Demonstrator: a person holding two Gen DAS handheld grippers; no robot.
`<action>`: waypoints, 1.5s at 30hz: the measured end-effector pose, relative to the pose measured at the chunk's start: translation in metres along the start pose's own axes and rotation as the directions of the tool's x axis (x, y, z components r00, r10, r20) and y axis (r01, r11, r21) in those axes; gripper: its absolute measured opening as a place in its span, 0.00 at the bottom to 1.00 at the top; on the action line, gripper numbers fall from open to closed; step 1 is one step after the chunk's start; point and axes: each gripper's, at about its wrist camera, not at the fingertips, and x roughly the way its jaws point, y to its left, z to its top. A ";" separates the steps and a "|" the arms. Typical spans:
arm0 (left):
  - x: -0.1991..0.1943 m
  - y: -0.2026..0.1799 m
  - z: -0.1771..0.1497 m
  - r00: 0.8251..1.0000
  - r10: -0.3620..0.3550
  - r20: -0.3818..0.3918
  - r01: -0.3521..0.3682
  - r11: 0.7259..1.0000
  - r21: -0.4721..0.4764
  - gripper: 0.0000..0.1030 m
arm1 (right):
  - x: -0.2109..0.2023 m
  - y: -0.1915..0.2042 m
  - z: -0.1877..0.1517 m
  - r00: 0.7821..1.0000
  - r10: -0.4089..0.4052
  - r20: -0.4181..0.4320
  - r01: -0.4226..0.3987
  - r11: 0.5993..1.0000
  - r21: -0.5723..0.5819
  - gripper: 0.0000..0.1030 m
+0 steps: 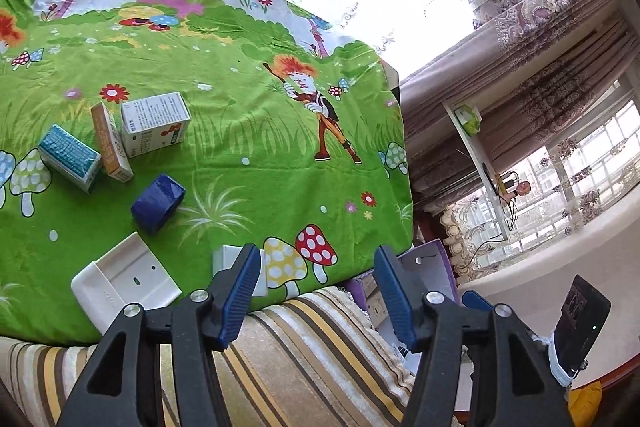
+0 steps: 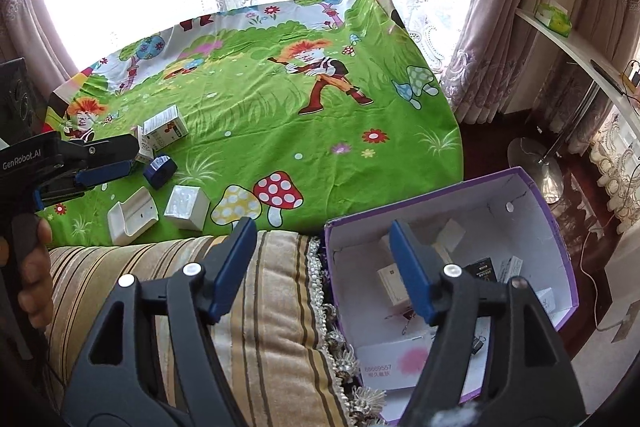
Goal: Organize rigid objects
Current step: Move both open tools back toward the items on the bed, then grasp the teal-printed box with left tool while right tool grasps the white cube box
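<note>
Several small boxes lie on a green cartoon cloth (image 1: 260,131): a white carton (image 1: 156,125), an orange-edged box (image 1: 110,143), a blue-topped box (image 1: 70,157), a dark blue box (image 1: 158,202), a white tray-like piece (image 1: 126,281) and a white square box (image 2: 187,207). My left gripper (image 1: 316,287) is open and empty above the cloth's near edge; it also shows in the right wrist view (image 2: 108,159). My right gripper (image 2: 322,259) is open and empty, above the edge of a purple box (image 2: 556,227) that holds several small packages.
A striped cushion (image 2: 248,327) lies along the near side, between the cloth and me. Curtains and a bright window stand behind. A white shelf (image 2: 576,55) and a lamp base (image 2: 536,163) are at the right, over a dark floor.
</note>
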 end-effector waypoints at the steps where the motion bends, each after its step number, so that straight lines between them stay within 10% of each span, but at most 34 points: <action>1: -0.004 0.005 0.003 1.000 0.007 0.008 -0.006 1.000 -0.010 0.58 | 0.002 0.006 0.002 1.000 0.009 -0.002 -0.009 1.000 -0.010 0.71; 25: -0.042 0.124 0.055 0.964 0.256 0.066 -0.251 0.965 -0.073 0.67 | 0.066 0.112 0.019 0.979 0.140 -0.147 -0.155 0.983 -0.096 0.73; 45: 0.027 0.149 0.058 0.877 0.479 -0.038 -0.460 0.859 0.224 0.75 | 0.137 0.143 0.011 0.955 0.063 -0.291 -0.112 0.981 -0.156 0.73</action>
